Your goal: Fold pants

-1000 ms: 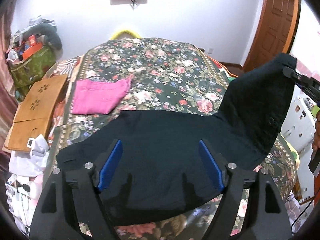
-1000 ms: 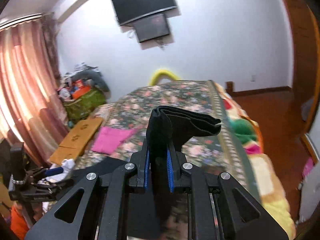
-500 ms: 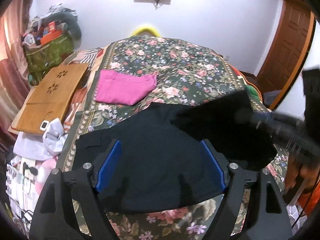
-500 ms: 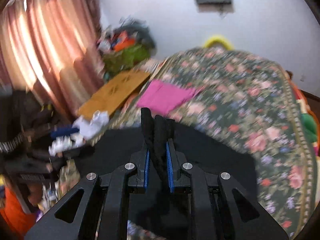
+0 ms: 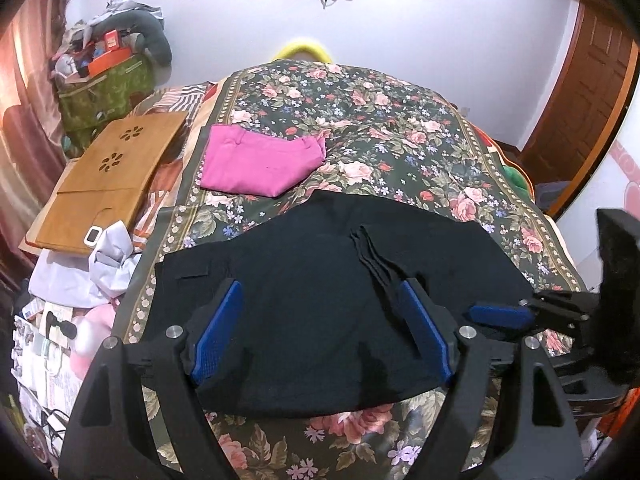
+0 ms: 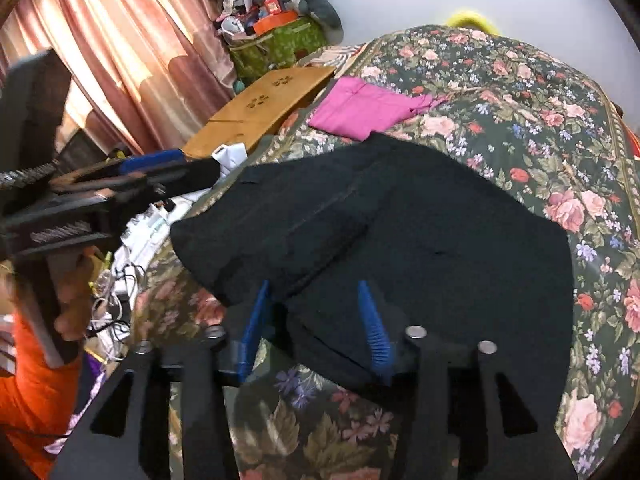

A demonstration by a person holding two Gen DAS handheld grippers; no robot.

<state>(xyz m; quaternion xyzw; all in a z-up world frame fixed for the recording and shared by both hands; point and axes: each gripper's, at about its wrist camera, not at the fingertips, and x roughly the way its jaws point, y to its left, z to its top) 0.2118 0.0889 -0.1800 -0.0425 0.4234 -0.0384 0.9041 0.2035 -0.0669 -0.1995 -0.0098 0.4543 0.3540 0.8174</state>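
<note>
On the bed (image 5: 400, 152), left of the black pants (image 5: 320, 300), lie a wooden board (image 5: 116, 168) and a pile of white cloth (image 5: 108, 256); folded pink pants (image 5: 260, 164) sit just beyond the black pair, toward the wall.

The black pants lie near the bed's front edge, spread flat with one part doubled over the rest, its edge showing as a raised line across the middle. They look plain, dark and matte, with a small pocket flap near the left end.

They seem soft, limp and light. They should drape and crease wherever lifted, so a pinch at a corner or along a doubled edge looks the best hold; the middle would only bunch.

The left gripper (image 5: 320, 336) hangs over the near part of the pants with its jaws wide, nothing pressed between them.

The right gripper (image 6: 316, 328) is at the pants' near right edge. Its jaws are opening; cloth lies between them but the pads look clear of it.
</note>
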